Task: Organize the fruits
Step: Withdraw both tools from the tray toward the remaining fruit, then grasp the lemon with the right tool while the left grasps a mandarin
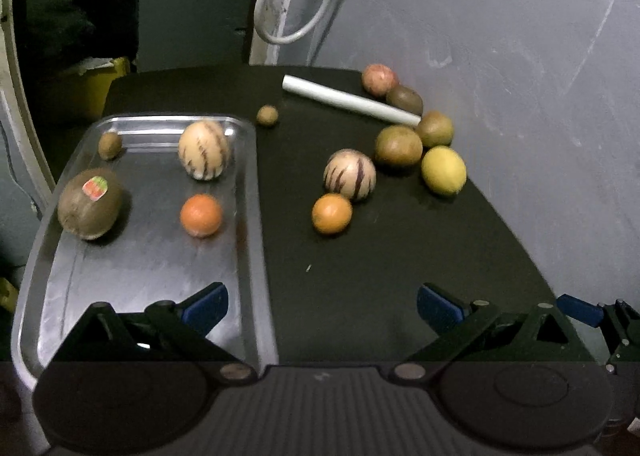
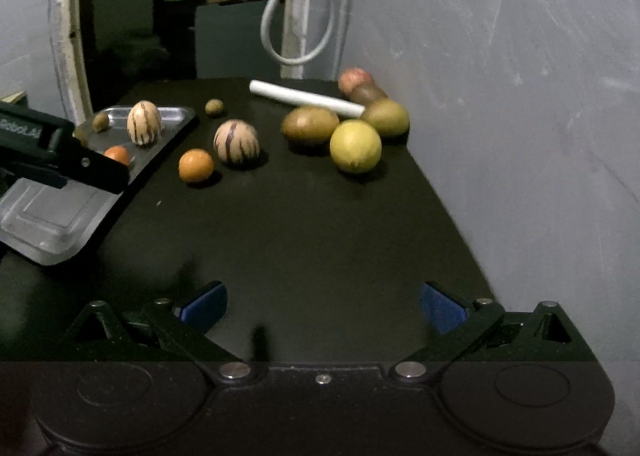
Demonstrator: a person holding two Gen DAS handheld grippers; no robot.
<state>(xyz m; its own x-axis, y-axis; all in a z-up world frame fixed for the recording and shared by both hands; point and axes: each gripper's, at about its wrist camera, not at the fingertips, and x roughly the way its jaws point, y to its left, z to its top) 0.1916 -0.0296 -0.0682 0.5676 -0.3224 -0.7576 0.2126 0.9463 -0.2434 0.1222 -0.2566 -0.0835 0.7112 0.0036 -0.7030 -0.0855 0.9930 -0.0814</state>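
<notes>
Steel tray lies on the dark desk, ahead and to the left of the left claw, whose blue-padded fingers are spread wide with nothing between them; its left finger hangs over the tray's near end. On the tray, ahead of that finger, rest a large kiwi with a sticker, a small brown fruit beyond it, a striped pale melon and an orange.

Straight ahead of the left claw, off the tray, a second orange touches a second striped melon. Farther ahead and to the right sit two green-brown fruits, a yellow lemon just beside them, then a kiwi and a reddish fruit by the grey wall. A white tube lies across the desk in front of those last two, and a small brown ball sits alone just beyond the tray's far right corner.

The right claw is likewise spread and empty, low over bare desk, with the lemon ahead and slightly right of it and the loose orange ahead to its left. The left claw's black body shows at its far left, over the tray.
</notes>
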